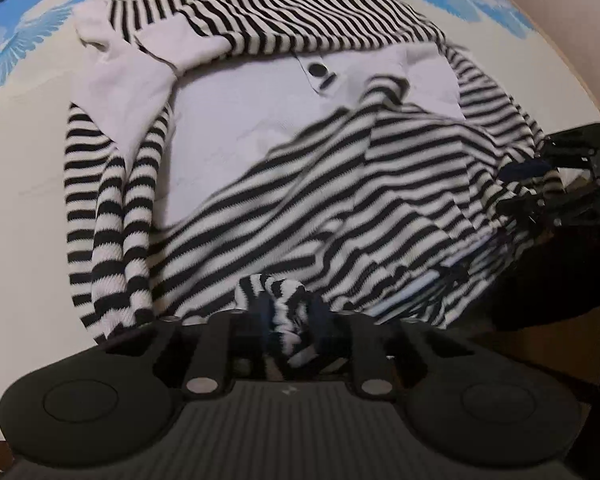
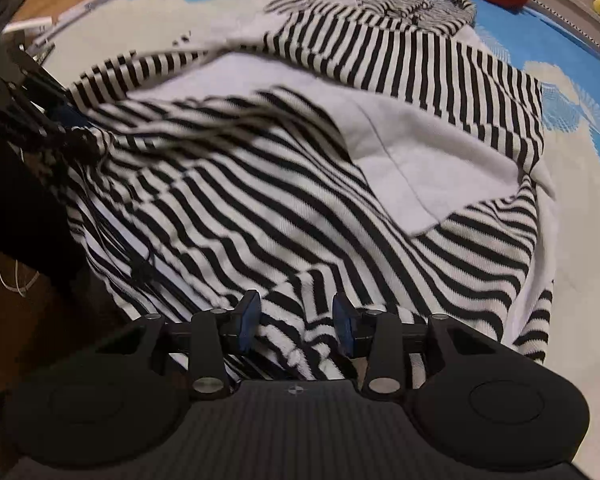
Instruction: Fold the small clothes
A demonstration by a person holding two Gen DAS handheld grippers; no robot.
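Sweater (image 1: 300,184) spread on bed (image 1: 24,168), hem bunched and clamped in left gripper (image 1: 288,320), right gripper (image 2: 296,320) jaws apart over hem, nothing pinched; mid-fold, probably, with next move calling for right-side pinch before lifting hem toward collar.

No readable text, label, brand name or number showed in either view. The only sign was a small embossed emblem on the ribbed black housing of each tool: a pale, two-part mark (image 1: 288,392) at the top centre of the housing in the left wrist view, and a small round crosshair-like mark (image 2: 295,390) in the same spot in the right wrist view. Both were too small and blurred to be made out as letters.
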